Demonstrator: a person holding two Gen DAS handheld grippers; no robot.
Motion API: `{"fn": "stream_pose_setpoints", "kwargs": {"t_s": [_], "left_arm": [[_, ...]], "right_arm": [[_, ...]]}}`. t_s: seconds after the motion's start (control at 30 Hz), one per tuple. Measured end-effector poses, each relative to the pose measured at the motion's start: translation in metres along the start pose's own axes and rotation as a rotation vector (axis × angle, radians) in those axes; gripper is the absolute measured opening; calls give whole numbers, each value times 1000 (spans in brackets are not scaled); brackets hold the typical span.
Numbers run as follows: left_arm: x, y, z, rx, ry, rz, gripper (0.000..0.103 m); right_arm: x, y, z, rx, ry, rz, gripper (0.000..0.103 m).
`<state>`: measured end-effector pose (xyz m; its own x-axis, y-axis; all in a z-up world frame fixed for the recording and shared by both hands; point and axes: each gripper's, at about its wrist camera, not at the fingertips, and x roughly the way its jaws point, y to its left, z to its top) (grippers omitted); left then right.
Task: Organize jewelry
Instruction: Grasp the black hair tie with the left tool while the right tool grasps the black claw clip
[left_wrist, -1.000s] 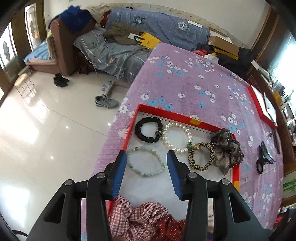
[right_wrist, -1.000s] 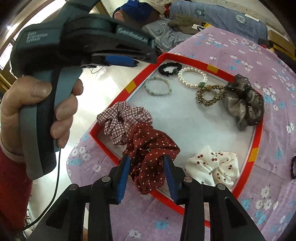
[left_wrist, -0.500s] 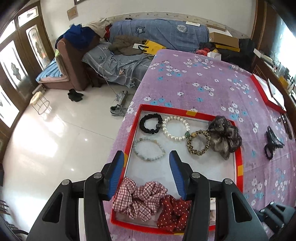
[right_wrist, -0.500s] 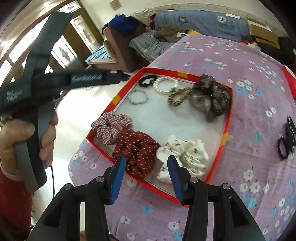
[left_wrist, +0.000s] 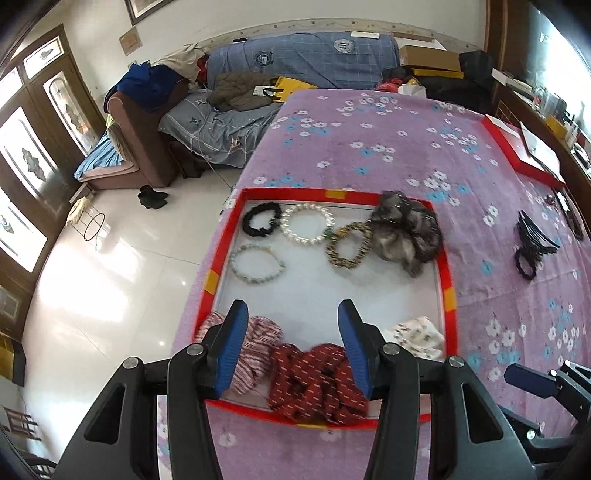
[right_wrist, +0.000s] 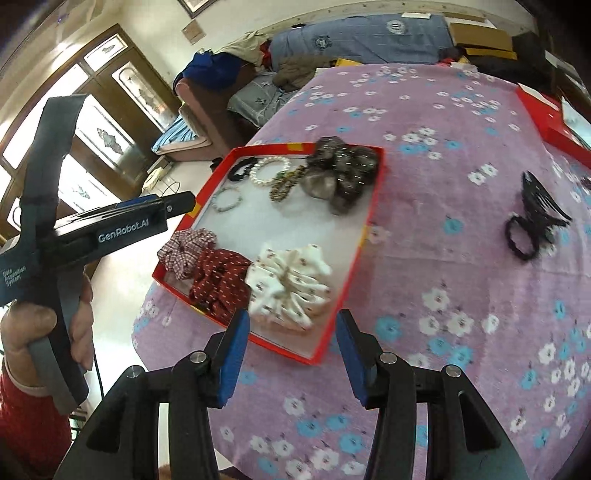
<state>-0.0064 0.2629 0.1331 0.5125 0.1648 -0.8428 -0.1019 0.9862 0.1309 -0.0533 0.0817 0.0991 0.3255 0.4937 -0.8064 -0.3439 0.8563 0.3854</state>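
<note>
A red-rimmed tray (left_wrist: 447, 273) (right_wrist: 354, 266) on the purple flowered table holds a black bracelet (left_wrist: 259, 220), a pearl bracelet (left_wrist: 307, 223), a pale green bead bracelet (left_wrist: 256, 264), a leopard bracelet (left_wrist: 348, 245), a grey scrunchie (left_wrist: 406, 230), a plaid scrunchie (right_wrist: 186, 249), a red dotted scrunchie (left_wrist: 317, 380) (right_wrist: 219, 278) and a white scrunchie (right_wrist: 290, 282). My left gripper (left_wrist: 291, 325) is open and empty above the tray's near edge. My right gripper (right_wrist: 291, 330) is open and empty above the tray's near right corner.
A black hair claw with a black hair tie (left_wrist: 532, 243) (right_wrist: 533, 218) lies on the table right of the tray. Another red box (left_wrist: 517, 151) stands at the far right edge. Floor and a sofa (left_wrist: 295, 62) lie beyond the table's left side.
Both grippers have pulled back and up from the tray. The right gripper, which was around the red dotted scrunchie, has left it in the tray and swung right.
</note>
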Motion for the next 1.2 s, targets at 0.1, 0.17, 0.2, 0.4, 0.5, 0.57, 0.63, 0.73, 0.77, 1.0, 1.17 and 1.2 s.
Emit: {"fn": "stream_pose_setpoints", "kwargs": {"t_s": [0.1, 0.17, 0.2, 0.4, 0.5, 0.57, 0.63, 0.73, 0.77, 1.0, 1.17, 1.2], "left_arm": [[-6, -16, -3, 11, -1, -2, 49], [-9, -26, -5, 18, -1, -4, 49], [-10, -32, -5, 21, 0, -3, 50], [-18, -64, -9, 45, -2, -7, 50], [-19, -79, -8, 49, -2, -13, 51], [-19, -91, -8, 49, 2, -23, 52], [-19, -102, -8, 53, 5, -37, 52], [-16, -121, -8, 60, 8, -61, 52], [-14, -128, -9, 62, 12, -72, 52], [10, -177, -13, 93, 64, -149, 52], [25, -205, -15, 80, 110, -198, 52], [25, -208, -15, 81, 111, -199, 52]], "right_arm": [[-9, -13, -5, 11, -4, -1, 53], [-14, -21, -7, 17, -5, -2, 53], [-17, -27, -9, 22, -5, -2, 54], [-33, -60, -16, 60, -12, -9, 54], [-41, -79, -19, 81, -16, -19, 54], [-48, -94, -20, 98, -25, -29, 54], [-58, -116, -19, 128, -45, -48, 54], [-76, -157, -16, 188, -79, -89, 54], [-81, -171, -14, 207, -88, -108, 54], [-97, -242, 18, 290, -126, -160, 57], [-78, -254, 55, 256, -110, -147, 59], [-70, -255, 66, 247, -99, -142, 60]]}}
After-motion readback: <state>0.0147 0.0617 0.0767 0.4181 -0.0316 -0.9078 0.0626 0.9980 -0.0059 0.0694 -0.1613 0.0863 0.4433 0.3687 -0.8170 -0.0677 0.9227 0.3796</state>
